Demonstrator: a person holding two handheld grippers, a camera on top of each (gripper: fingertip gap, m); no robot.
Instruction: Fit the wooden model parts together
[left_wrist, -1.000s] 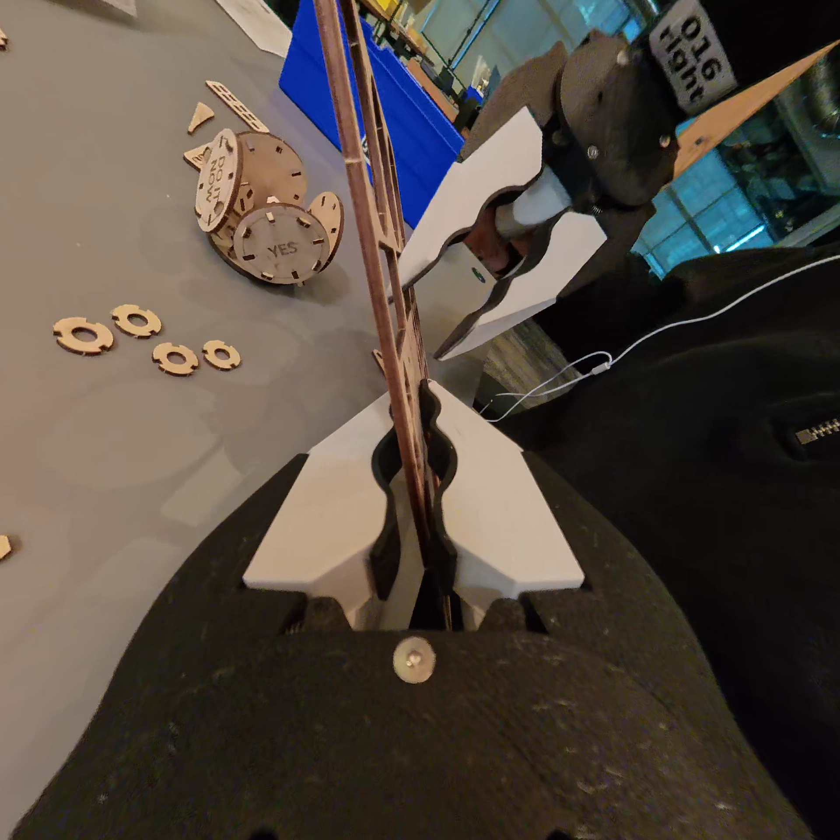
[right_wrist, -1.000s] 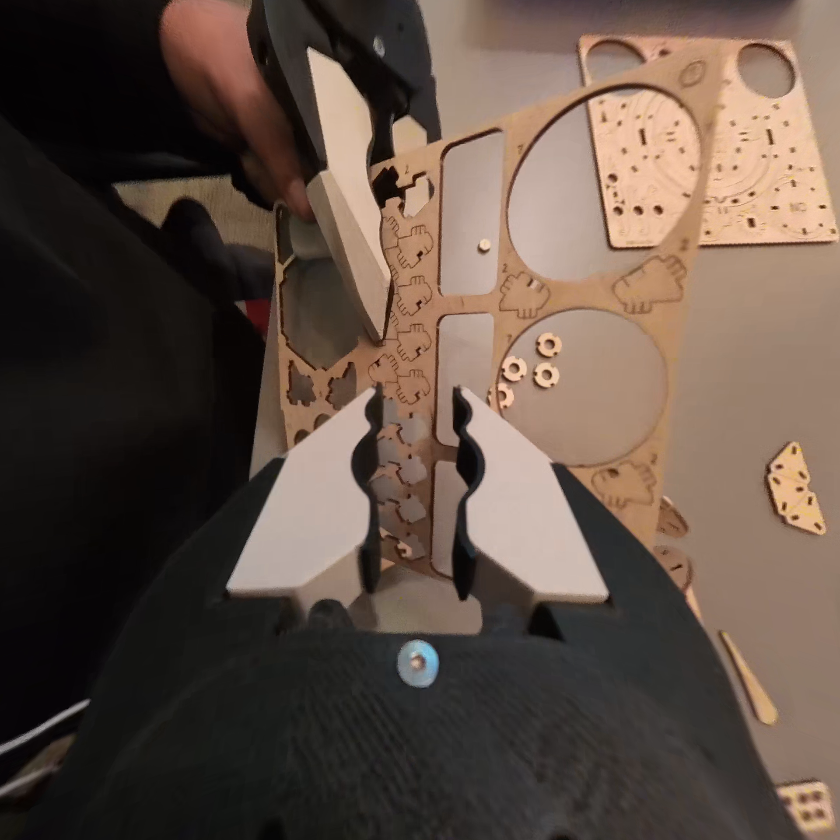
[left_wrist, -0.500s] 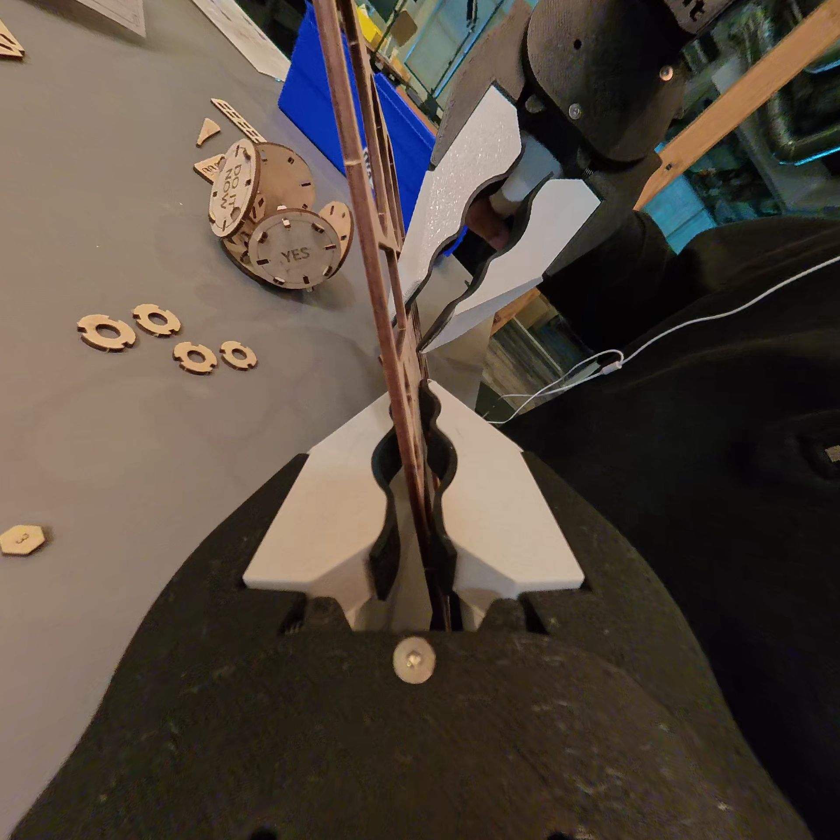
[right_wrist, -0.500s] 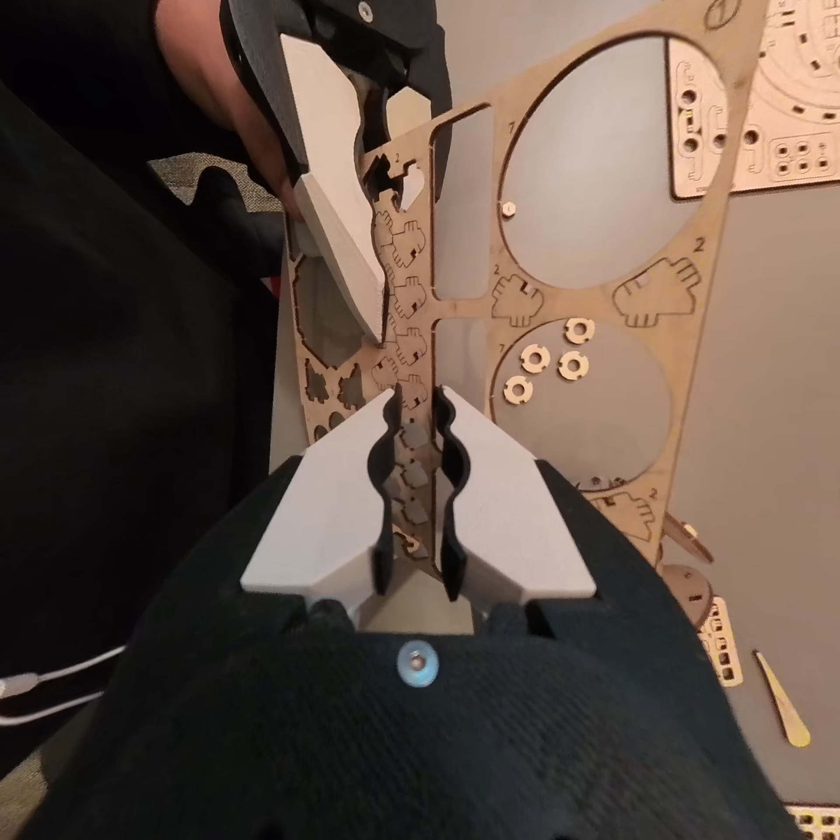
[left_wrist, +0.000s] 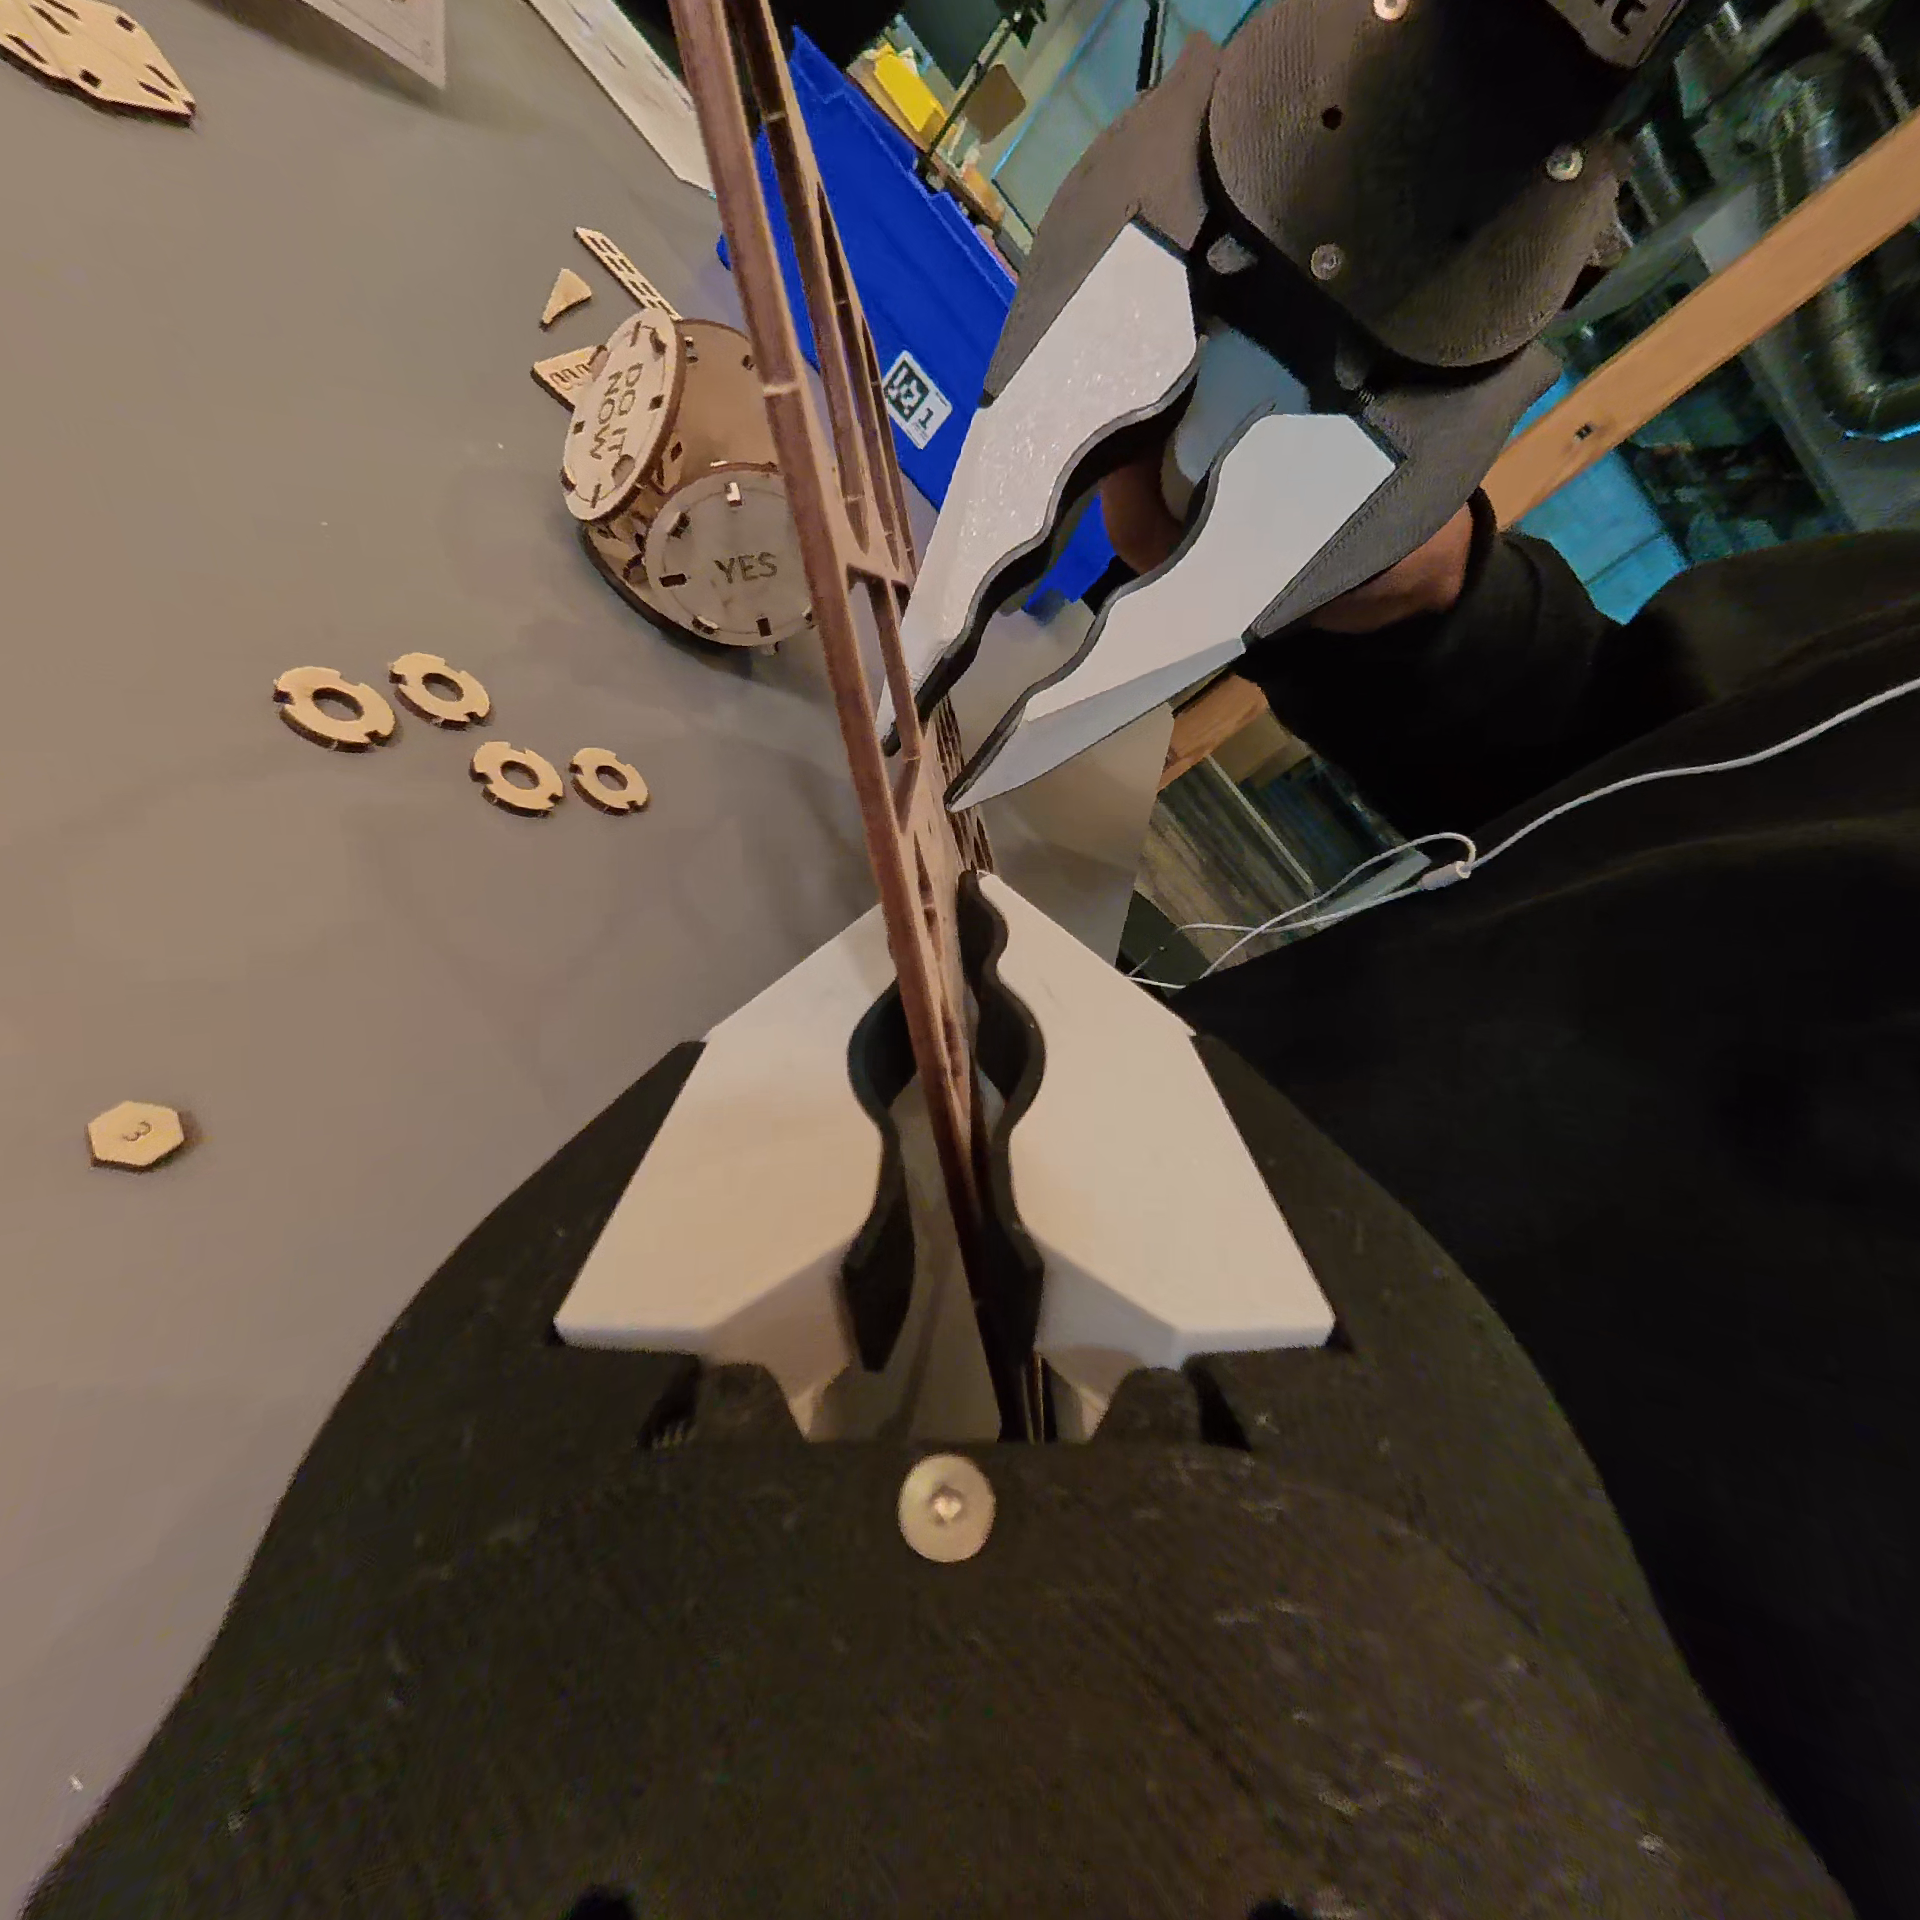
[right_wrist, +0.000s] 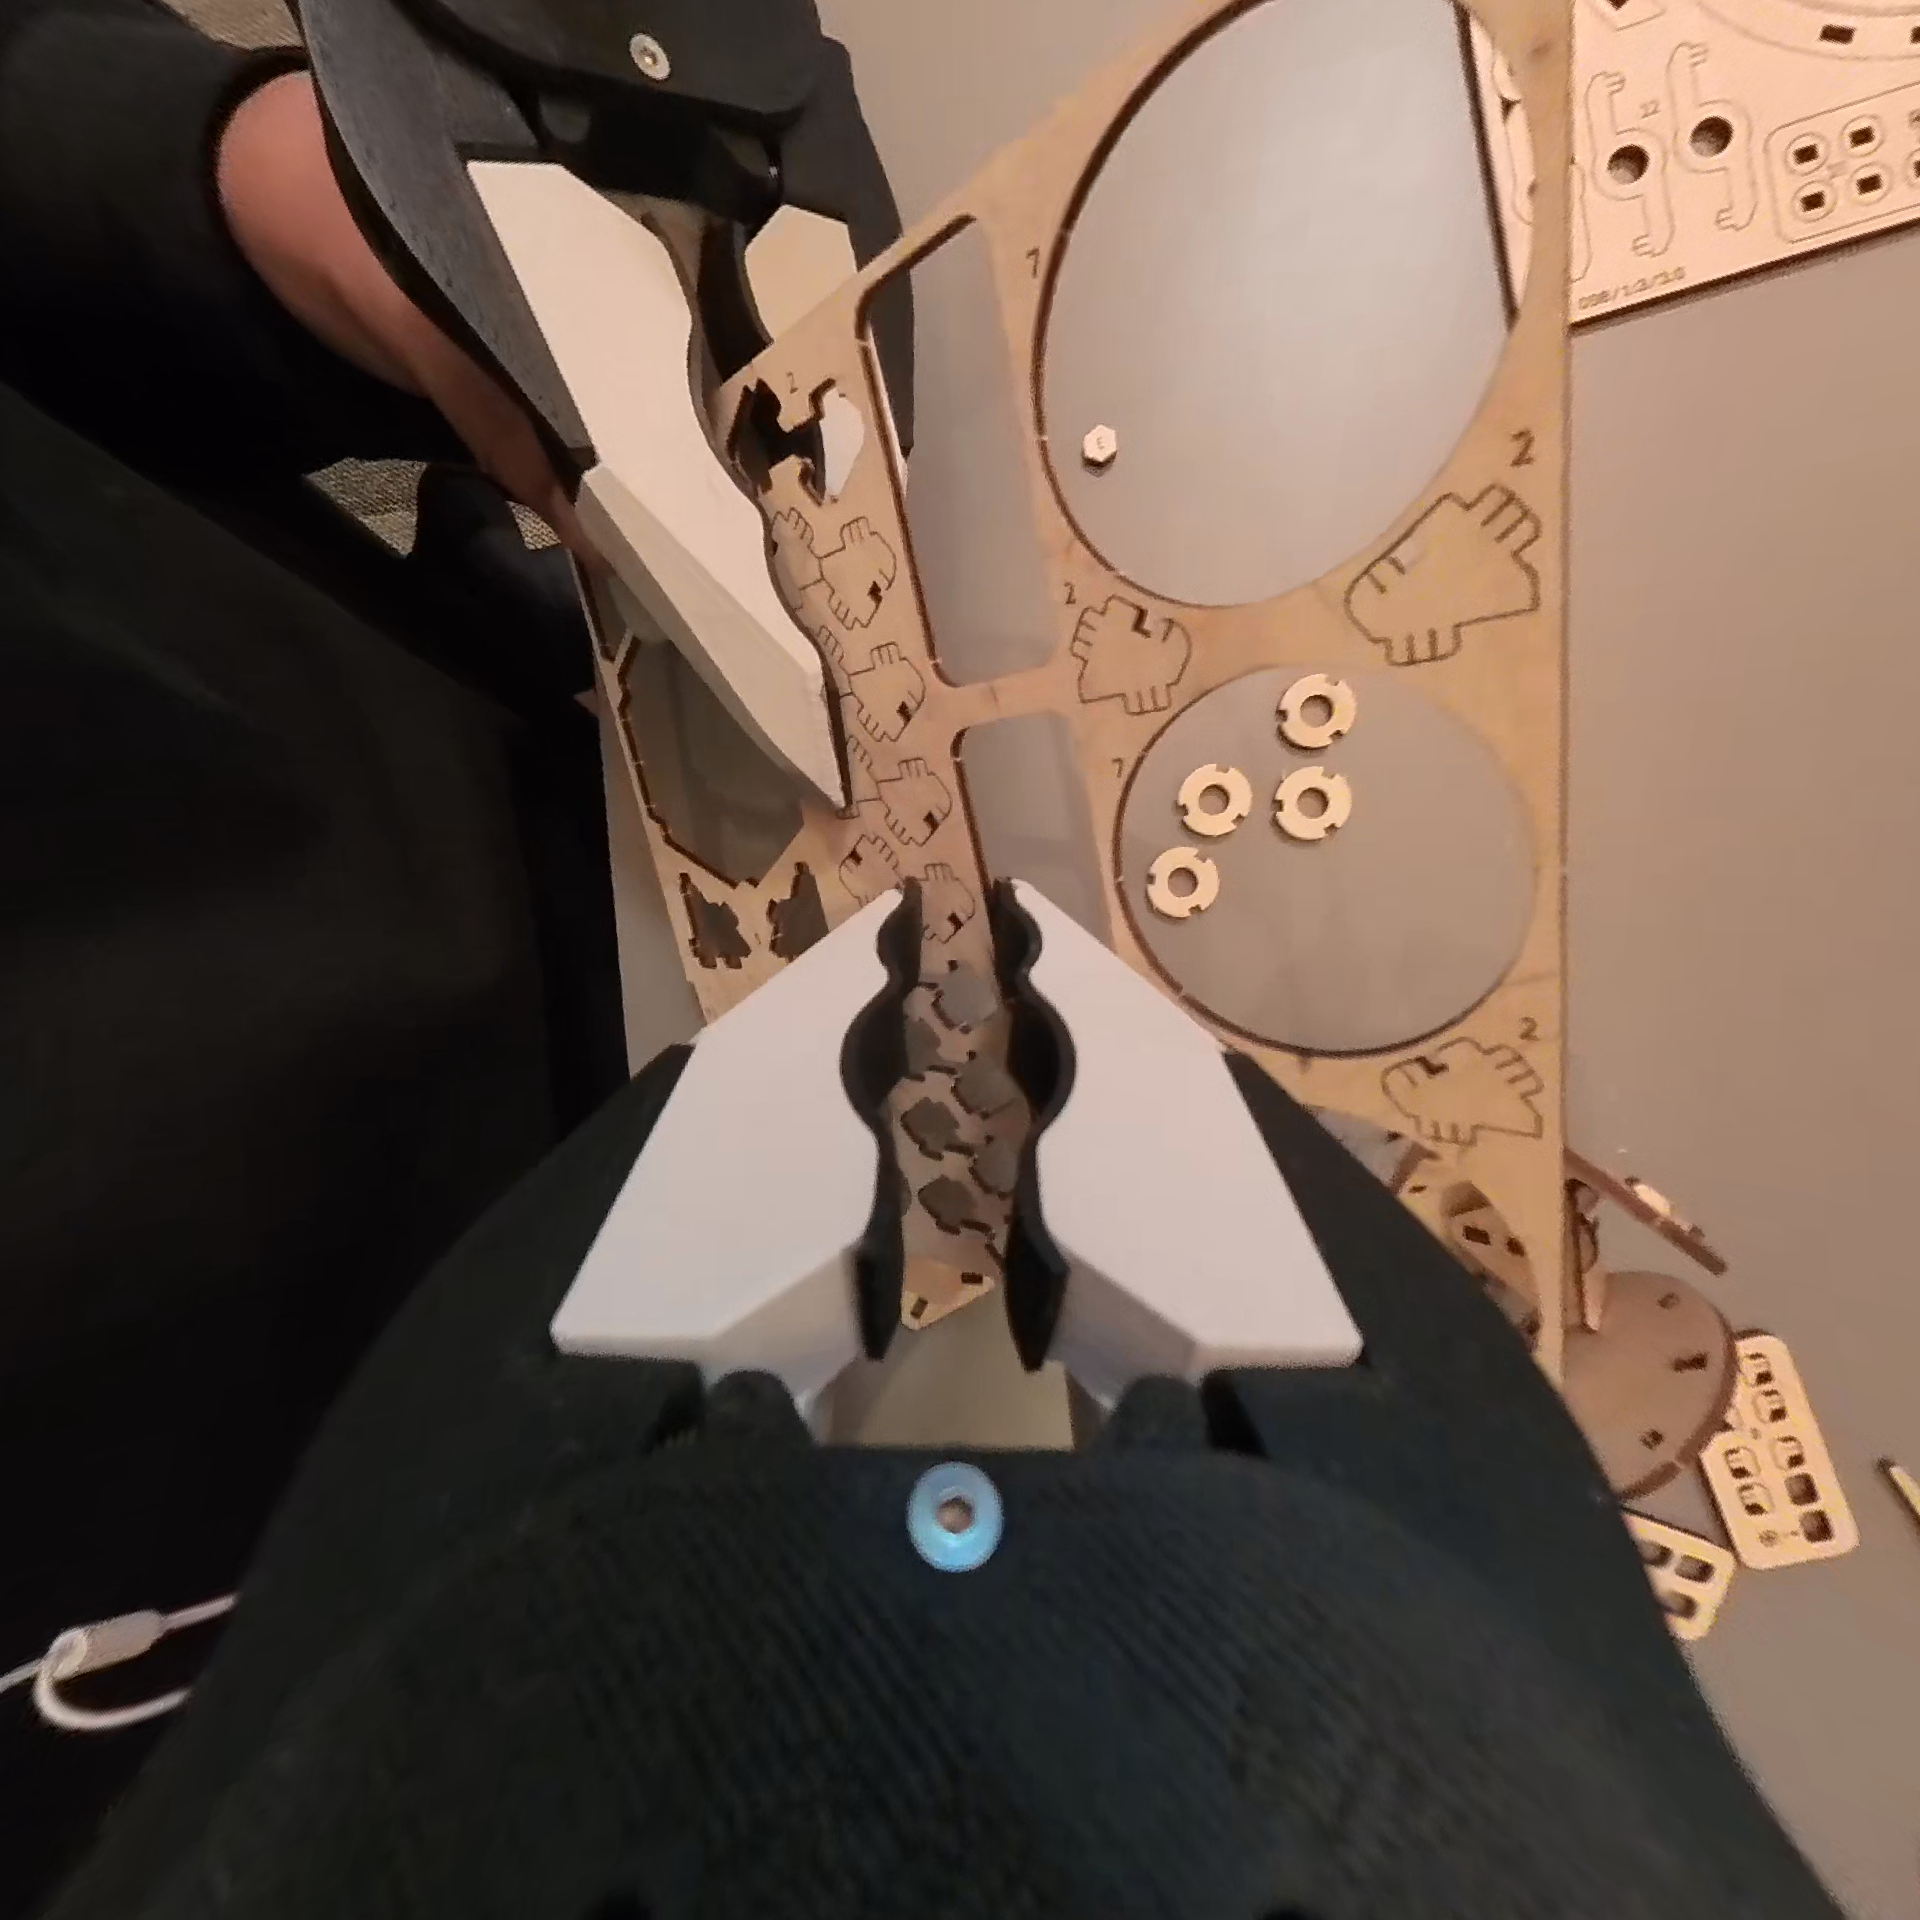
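My left gripper (left_wrist: 935, 904) is shut on a thin laser-cut wooden sheet (left_wrist: 831, 499) and holds it upright on edge above the grey table (left_wrist: 260, 987). In the right wrist view the sheet (right_wrist: 1247, 644) faces me, with big round cut-outs and small tabbed pieces. The left fingers (right_wrist: 675, 520) clamp its left side there. My right gripper (right_wrist: 956, 894) has its jaws narrowed onto a small tabbed piece (right_wrist: 951, 904) that sits in the sheet's middle strip. The left wrist view shows the right gripper (left_wrist: 925, 774) with its tips against the sheet's face.
Several wooden washers (left_wrist: 332, 707) lie on the table, with a small hexagon (left_wrist: 135, 1135) and a round assembled wooden model (left_wrist: 686, 488). A blue bin (left_wrist: 894, 239) stands behind. A second sheet (right_wrist: 1714, 135) and loose parts (right_wrist: 1766, 1455) lie to the right. Dark clothing and a white cable fill the near side. My two grippers' fingertips are within a few centimetres of each other.
My right gripper moved in to the sheet and its jaws narrowed from wide apart to a small gap around the tabbed piece. The left gripper kept its hold on the sheet.
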